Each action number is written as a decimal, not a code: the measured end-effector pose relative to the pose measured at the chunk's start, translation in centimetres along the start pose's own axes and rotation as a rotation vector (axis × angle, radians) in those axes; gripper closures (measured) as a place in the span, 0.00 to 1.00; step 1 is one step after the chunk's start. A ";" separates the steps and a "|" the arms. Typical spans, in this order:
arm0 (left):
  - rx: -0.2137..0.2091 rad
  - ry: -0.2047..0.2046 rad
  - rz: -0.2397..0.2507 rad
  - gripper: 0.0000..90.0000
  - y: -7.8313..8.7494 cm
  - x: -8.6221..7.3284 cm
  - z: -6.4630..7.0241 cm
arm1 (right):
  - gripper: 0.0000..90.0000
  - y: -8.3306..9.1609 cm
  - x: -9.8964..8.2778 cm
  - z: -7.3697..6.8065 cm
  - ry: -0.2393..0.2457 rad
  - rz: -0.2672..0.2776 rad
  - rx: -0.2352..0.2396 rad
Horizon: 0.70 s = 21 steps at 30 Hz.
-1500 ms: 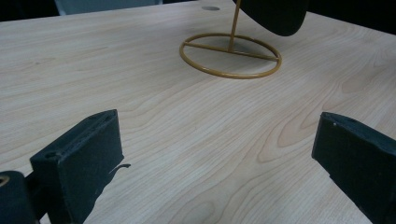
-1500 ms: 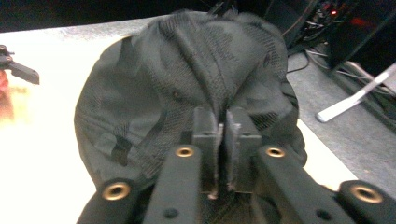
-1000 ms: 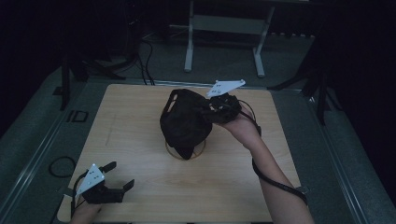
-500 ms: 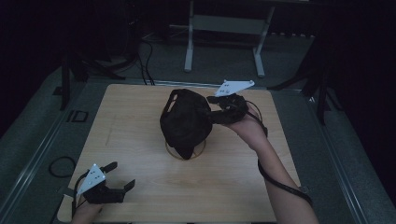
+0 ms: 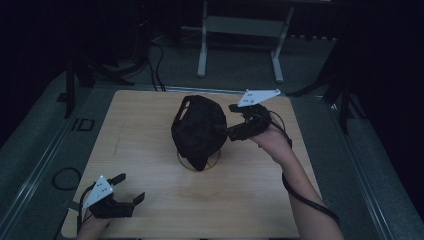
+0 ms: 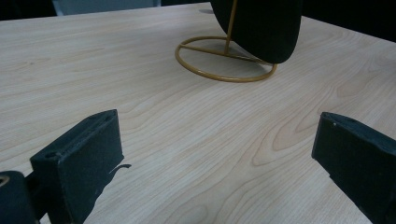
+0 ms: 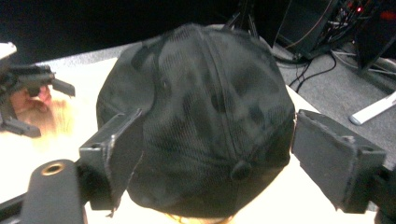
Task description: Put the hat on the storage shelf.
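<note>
A black cap (image 5: 199,127) hangs on a gold wire stand (image 5: 214,159) in the middle of the wooden table (image 5: 140,130). My right gripper (image 5: 231,134) sits at the cap's right side. In the right gripper view the cap (image 7: 201,93) lies between the jaws of the right gripper (image 7: 210,135), which have just been opening and stand wide, open. My left gripper (image 5: 131,187) rests at the table's front left corner, open, nothing between its jaws. In the left gripper view the left gripper (image 6: 215,140) faces the stand's ring (image 6: 224,77) and the cap's lower edge (image 6: 261,23).
A white desk frame (image 5: 240,30) stands on the floor beyond the table. Cables (image 5: 150,55) lie on the floor at the back left. A cable loop (image 5: 65,177) lies left of the table. Bare wood lies between the left gripper and the stand.
The right gripper's jaws have opened around the cap, and the hand has drawn slightly back to the right. The left gripper has not moved.
</note>
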<state>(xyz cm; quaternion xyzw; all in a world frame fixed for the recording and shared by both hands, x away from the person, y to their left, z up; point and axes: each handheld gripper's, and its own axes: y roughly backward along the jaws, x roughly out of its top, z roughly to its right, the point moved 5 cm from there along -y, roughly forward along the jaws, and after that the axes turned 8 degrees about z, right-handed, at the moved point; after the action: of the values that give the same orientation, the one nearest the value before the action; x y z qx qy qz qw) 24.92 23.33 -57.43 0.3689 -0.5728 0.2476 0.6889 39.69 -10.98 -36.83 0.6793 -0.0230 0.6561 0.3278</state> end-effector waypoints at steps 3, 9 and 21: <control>0.000 -0.003 -0.001 0.03 0.0 0.0 0.0 | 0.16 0.1 -0.5 0.2 -0.007 0.005 0.004; 0.002 -0.001 0.001 0.03 0.1 0.0 -0.1 | 0.15 0.5 -1.4 0.6 0.011 0.021 -0.022; 0.001 -0.015 0.009 0.03 0.1 0.0 0.1 | 0.15 1.7 -4.1 1.8 0.009 -0.007 -0.088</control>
<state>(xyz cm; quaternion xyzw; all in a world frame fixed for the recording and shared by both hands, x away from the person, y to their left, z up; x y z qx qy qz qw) 24.73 23.31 -57.39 0.3685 -0.5796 0.2481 0.6832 39.88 -14.76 -39.72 0.6614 -0.0482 0.6564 0.3597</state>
